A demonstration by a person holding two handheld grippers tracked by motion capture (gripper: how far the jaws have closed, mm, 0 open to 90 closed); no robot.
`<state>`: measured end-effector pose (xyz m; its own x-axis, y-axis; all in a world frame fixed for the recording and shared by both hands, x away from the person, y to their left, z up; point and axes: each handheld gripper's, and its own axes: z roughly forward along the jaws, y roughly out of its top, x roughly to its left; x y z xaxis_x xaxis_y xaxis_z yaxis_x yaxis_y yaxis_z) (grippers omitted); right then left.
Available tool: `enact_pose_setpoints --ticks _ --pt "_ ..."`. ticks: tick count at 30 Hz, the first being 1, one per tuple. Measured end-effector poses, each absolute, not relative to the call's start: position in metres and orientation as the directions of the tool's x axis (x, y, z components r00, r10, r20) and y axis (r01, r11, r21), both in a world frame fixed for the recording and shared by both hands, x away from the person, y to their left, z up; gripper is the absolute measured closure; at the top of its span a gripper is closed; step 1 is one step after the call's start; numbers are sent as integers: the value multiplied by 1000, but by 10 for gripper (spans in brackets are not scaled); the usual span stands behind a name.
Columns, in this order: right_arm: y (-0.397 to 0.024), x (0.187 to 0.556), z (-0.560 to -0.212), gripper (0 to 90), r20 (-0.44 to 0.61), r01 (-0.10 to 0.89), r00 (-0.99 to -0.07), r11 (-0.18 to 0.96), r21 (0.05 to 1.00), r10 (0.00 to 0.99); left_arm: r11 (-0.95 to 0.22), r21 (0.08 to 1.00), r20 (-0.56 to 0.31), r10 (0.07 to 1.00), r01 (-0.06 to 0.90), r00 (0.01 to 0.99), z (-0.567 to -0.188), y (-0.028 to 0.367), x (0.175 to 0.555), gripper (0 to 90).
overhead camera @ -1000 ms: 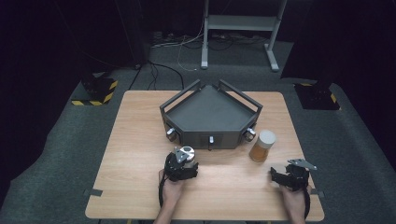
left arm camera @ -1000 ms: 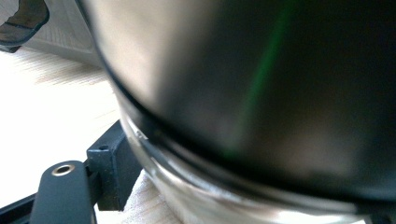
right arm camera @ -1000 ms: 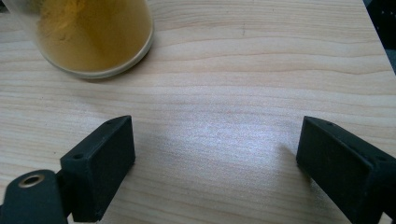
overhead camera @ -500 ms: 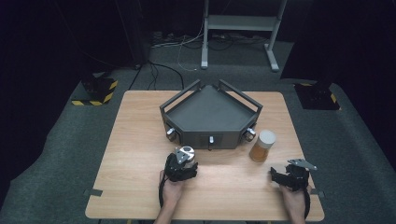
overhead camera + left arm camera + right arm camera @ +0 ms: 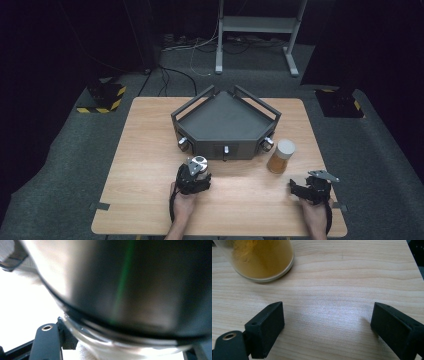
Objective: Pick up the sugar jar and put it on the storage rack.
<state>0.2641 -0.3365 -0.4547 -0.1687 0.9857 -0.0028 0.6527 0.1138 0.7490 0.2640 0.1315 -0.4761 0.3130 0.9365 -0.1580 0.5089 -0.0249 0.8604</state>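
- Pale wooden table (image 5: 150, 165) under the high view, with a dark grey five-sided metal tray (image 5: 225, 122) with raised rails standing at its far middle.
- Clear glass jar of amber-yellow powder with a white lid (image 5: 280, 156) upright just right of the tray's near right corner; seen again at the far left of the right gripper view (image 5: 259, 260), resting on the wood.
- Left gripper (image 5: 192, 179) at the near middle of the table, just in front of the tray, held in the left hand (image 5: 182, 202).
- A dark, shiny, blurred round object with a clear glassy rim (image 5: 130, 290) pressed close to the camera in the left gripper view, sitting between the black jaws; identity not clear, and cannot tell whether the jaws pinch it or merely flank it.
- Right gripper (image 5: 327, 322) low over bare wood at the near right, held in the right hand (image 5: 312, 215); jaws spread wide, nothing between them, pads (image 5: 270, 325) apart from the jar.
- Jar near the right gripper, a little farther and to its left, not touching.
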Motion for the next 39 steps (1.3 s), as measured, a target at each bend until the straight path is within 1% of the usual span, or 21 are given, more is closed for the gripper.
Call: enact_pose_setpoints --ticks 1,2,3,4,5,6,7,8,9,11,17,25,27,30,31,33,35,39 --pt "-337 264 -455 113 -3 653 -169 114 749 986 108 873 -260 928 475 267 -482 123 260 315" --pt "-337 264 -455 113 -3 653 -169 114 749 986 108 873 -260 928 475 267 -482 123 260 315" --pt "-337 264 -455 113 -3 653 -169 114 749 986 -95 849 -118 925 520 361 -460 138 267 315" --pt "-337 264 -455 113 -3 653 -169 114 749 986 -30 863 -174 920 505 352 -464 137 265 315" --pt "-337 264 -455 113 -3 653 -169 114 749 986 -189 833 -53 908 519 415 -447 145 270 315" --pt "-337 264 -455 113 -3 653 -168 114 749 986 -295 786 4 881 543 473 -430 151 277 315" --pt "-337 264 -455 113 -2 653 -168 113 749 986 91 873 -263 915 479 307 -464 127 262 314" --pt "-337 264 -455 113 -3 653 -169 113 749 986 -258 804 -25 885 535 465 -430 149 276 315" --pt "-337 264 -455 113 -3 653 -169 114 749 986 -316 776 3 867 545 499 -420 153 280 314" --pt "-337 264 -455 113 -2 653 -169 114 749 986 -340 765 3 851 547 525 -410 154 284 314" --pt "-337 264 -455 113 -2 653 -169 113 749 986 -366 754 1 831 546 556 -397 155 289 314" --pt "-337 264 -455 113 -2 653 -169 113 749 986 -385 759 -15 796 526 605 -365 160 299 315" --pt "-337 264 -455 113 -3 653 -169 114 749 986 -392 766 -13 783 510 622 -356 164 303 314" --pt "-337 264 -455 113 -2 653 -169 113 749 986 -387 777 -36 760 496 649 -345 170 311 314" --pt "-337 264 -455 113 -2 653 -168 113 749 986 -375 780 -42 768 501 639 -341 170 311 315" --pt "-337 264 -455 114 -2 653 -169 113 749 986 -392 786 -43 737 478 675 -333 177 320 314" --pt "-337 264 -455 113 -2 653 -169 113 749 986 -385 792 -45 737 473 675 -326 179 323 315" --pt "-337 264 -455 114 -2 653 -169 113 749 986 -353 796 -55 767 492 639 -311 176 325 315"
